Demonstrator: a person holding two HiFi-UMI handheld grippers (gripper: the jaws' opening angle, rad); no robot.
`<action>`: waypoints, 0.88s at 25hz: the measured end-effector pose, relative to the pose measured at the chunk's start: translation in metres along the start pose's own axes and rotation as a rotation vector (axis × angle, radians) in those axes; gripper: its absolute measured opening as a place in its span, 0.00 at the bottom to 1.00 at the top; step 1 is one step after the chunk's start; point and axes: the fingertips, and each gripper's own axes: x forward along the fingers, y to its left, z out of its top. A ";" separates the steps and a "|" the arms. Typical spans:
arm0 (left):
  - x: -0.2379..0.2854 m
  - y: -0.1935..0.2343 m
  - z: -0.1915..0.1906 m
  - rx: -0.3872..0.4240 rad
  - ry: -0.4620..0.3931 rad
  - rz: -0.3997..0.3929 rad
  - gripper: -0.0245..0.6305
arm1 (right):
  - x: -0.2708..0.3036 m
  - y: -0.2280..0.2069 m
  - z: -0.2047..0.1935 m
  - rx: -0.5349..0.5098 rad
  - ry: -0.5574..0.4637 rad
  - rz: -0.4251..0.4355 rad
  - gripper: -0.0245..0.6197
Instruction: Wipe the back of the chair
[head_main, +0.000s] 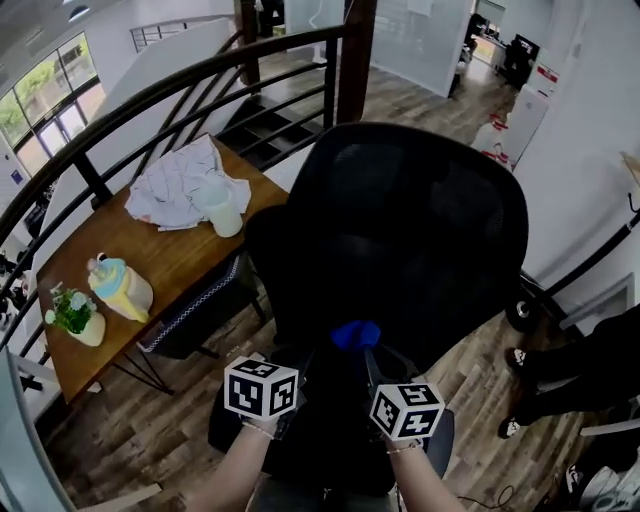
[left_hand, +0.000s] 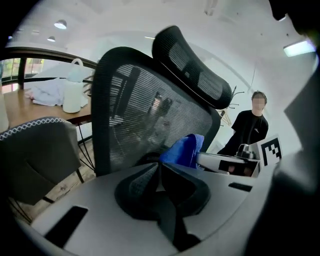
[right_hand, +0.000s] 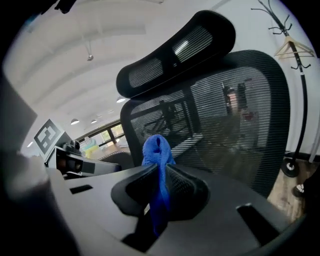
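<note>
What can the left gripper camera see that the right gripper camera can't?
Only the left gripper view: a person in black standing past the chair, and a white jug on the wooden table.
Only the right gripper view: a coat stand with a hanger, and the blue cloth pinched between the shut jaws of the right gripper.
Both: the black mesh chair back with its headrest, and that blue cloth.

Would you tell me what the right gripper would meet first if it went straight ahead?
Most likely the chair's mesh back, with the blue cloth pinched in the right gripper touching it first; depth is unclear.
</note>
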 end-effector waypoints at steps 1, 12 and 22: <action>-0.006 0.010 -0.001 -0.010 -0.005 0.015 0.09 | 0.010 0.012 -0.002 -0.009 0.010 0.023 0.13; -0.049 0.091 -0.006 -0.114 -0.062 0.124 0.09 | 0.099 0.100 -0.013 -0.072 0.086 0.168 0.13; -0.041 0.109 -0.014 -0.118 -0.031 0.125 0.09 | 0.129 0.094 -0.029 -0.041 0.123 0.130 0.13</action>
